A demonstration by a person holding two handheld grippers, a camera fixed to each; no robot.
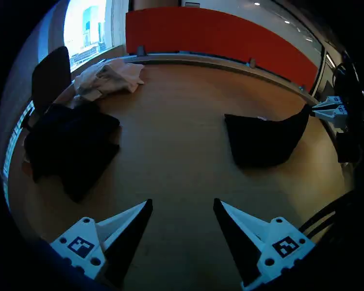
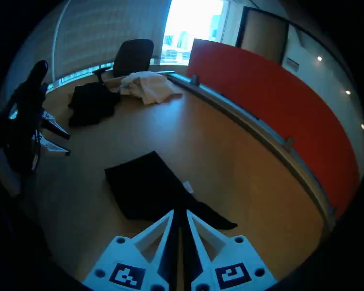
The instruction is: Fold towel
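Note:
A black towel [image 1: 262, 140] lies on the wooden table [image 1: 182, 126], right of centre in the left gripper view. Its far right corner is drawn up to a point at my right gripper [image 1: 322, 110]. In the right gripper view the towel [image 2: 143, 186] spreads out flat ahead, and a strip of it runs in between the fingers of my right gripper [image 2: 180, 213], which is shut on it. My left gripper [image 1: 182, 202] hovers open over bare wood, well short of the towel, with nothing between its fingers. It also appears far left as the left gripper [image 2: 56, 138], held by a dark-sleeved hand [image 2: 22, 121].
A heap of black cloth [image 1: 70, 145] lies on the table's left side, with a pale crumpled cloth [image 1: 109, 77] behind it. A dark office chair [image 1: 51, 77] stands beyond that corner. A red partition [image 1: 216, 36] runs along the table's far edge.

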